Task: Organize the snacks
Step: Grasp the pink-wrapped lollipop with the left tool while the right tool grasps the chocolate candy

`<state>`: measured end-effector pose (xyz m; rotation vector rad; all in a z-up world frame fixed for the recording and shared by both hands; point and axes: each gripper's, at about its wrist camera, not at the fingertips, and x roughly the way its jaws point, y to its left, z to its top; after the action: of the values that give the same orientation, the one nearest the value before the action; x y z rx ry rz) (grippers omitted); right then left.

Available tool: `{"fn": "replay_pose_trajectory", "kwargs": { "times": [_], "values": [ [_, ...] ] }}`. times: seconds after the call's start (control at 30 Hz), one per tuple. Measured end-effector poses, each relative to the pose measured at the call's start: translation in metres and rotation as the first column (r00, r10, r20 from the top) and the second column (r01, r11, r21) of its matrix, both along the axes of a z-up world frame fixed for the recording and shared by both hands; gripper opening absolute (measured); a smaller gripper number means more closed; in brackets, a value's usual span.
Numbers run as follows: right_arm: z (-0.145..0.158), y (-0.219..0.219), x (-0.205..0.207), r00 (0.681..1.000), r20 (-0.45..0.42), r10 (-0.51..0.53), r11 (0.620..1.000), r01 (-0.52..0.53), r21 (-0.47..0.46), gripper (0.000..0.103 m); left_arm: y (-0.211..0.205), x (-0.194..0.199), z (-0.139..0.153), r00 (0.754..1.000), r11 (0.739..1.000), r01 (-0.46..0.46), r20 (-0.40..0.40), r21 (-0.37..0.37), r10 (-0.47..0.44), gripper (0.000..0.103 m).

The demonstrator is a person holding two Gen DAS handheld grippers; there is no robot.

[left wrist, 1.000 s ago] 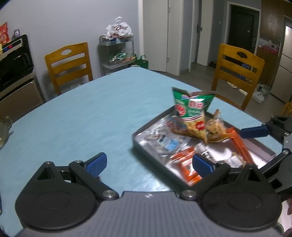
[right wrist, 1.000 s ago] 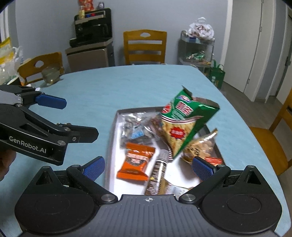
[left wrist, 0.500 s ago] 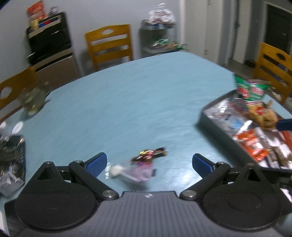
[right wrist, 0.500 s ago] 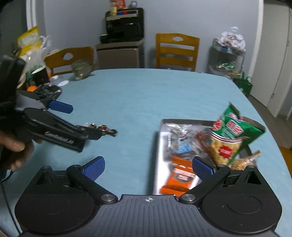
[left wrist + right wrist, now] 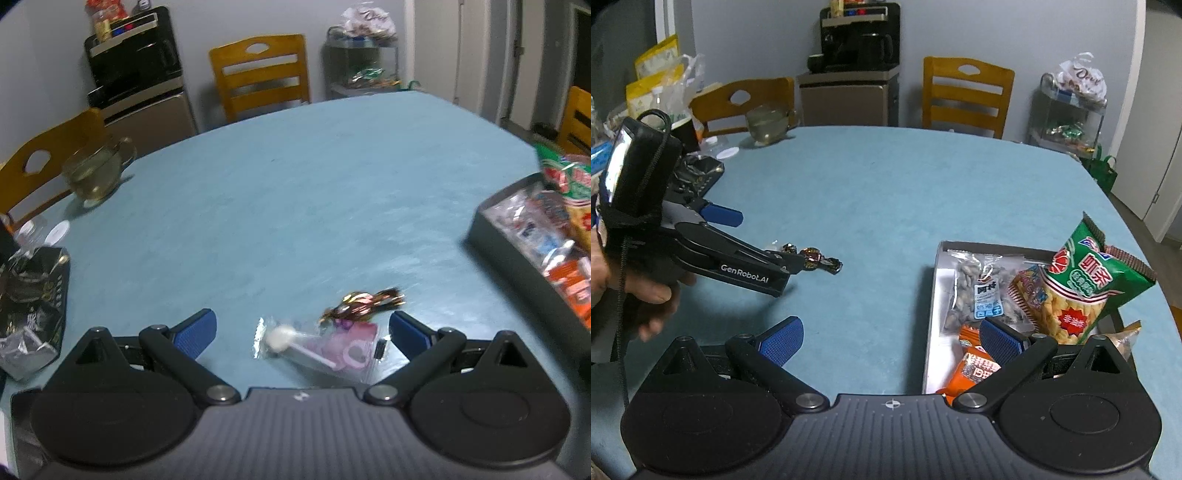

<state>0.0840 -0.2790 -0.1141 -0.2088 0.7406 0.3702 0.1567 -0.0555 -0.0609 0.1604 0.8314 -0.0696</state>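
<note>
Near the tabletop's [image 5: 295, 184] front edge, the left gripper [image 5: 301, 332], fingers spread, brackets a lollipop [image 5: 317, 345]; the right gripper [image 5: 892, 334], likewise spread, holds nothing beside the tray [image 5: 932, 314].

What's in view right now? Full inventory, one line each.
table: 1, light blue top, fills both views
tray: 1, dark grey rim with white floor, right side of table
green chip bag: 1, green and red, standing in tray
peanut packet: 1, clear with blue label, in tray
orange packets: at least 2, near end of tray
wrapped candy: 1, gold and dark foil, on table left of tray
lollipop packet: 1, clear and pink, beside candy
black foil bag: 1, table's left edge
glass cup: 1, clear, far left of table
chairs: at least 3, yellow wood, around table
left gripper: open, over lollipop packet
right gripper: open, empty, by tray
hand: holding left gripper
</note>
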Motion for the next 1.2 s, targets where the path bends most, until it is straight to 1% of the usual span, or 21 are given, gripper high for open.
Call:
{"fn": "replay_pose_trajectory", "kwargs": {
  "times": [0.27,0.47,0.6,0.67,0.77,0.87,0.9,0.97,1.03,1.13,1.2],
  "values": [
    [-0.007,0.021,0.017,0.998,-0.023,0.062,0.998,-0.062,-0.003,0.103,0.023,0.000,-0.013,0.998,0.998,-0.056,-0.027,0.016,0.057,0.101],
    [-0.016,0.047,0.036,0.988,-0.022,0.153,0.988,-0.154,-0.022,0.103,0.046,-0.006,-0.018,0.994,0.995,-0.099,-0.034,0.030,0.100,0.101],
    [-0.023,0.063,0.050,0.978,-0.027,0.205,0.978,-0.205,-0.035,0.103,0.066,-0.009,-0.019,0.988,0.989,-0.148,-0.043,0.029,0.150,0.101],
    [-0.026,0.070,0.056,0.973,-0.033,0.227,0.973,-0.228,-0.040,0.102,0.075,-0.007,-0.018,0.984,0.985,-0.172,-0.046,0.012,0.172,0.101],
    [-0.030,0.079,0.064,0.964,-0.035,0.263,0.964,-0.264,-0.037,0.101,0.086,-0.009,-0.015,0.983,0.981,-0.180,-0.041,-0.067,0.178,0.101],
    [-0.034,0.086,0.071,0.955,-0.039,0.296,0.954,-0.297,-0.030,0.099,0.087,-0.008,-0.010,0.987,0.980,-0.158,-0.024,-0.118,0.156,0.101],
    [-0.036,0.087,0.073,0.952,-0.040,0.302,0.952,-0.304,-0.028,0.096,0.084,-0.004,-0.008,0.989,0.981,-0.151,-0.018,-0.120,0.150,0.101],
    [-0.039,0.090,0.079,0.946,-0.048,0.320,0.947,-0.322,-0.024,0.092,0.077,0.003,-0.008,0.990,0.985,-0.139,-0.015,-0.102,0.139,0.101],
    [-0.042,0.093,0.084,0.939,-0.055,0.340,0.939,-0.342,-0.028,0.087,0.069,0.009,-0.008,0.989,0.986,-0.146,-0.021,-0.081,0.145,0.101],
    [-0.046,0.095,0.089,0.930,-0.057,0.364,0.930,-0.366,-0.038,0.086,0.064,0.020,-0.013,0.989,0.987,-0.144,-0.031,-0.066,0.142,0.101],
    [-0.047,0.096,0.092,0.925,-0.059,0.375,0.925,-0.377,-0.037,0.082,0.059,0.023,-0.014,0.990,0.988,-0.142,-0.032,-0.059,0.140,0.099]
  ]
}}
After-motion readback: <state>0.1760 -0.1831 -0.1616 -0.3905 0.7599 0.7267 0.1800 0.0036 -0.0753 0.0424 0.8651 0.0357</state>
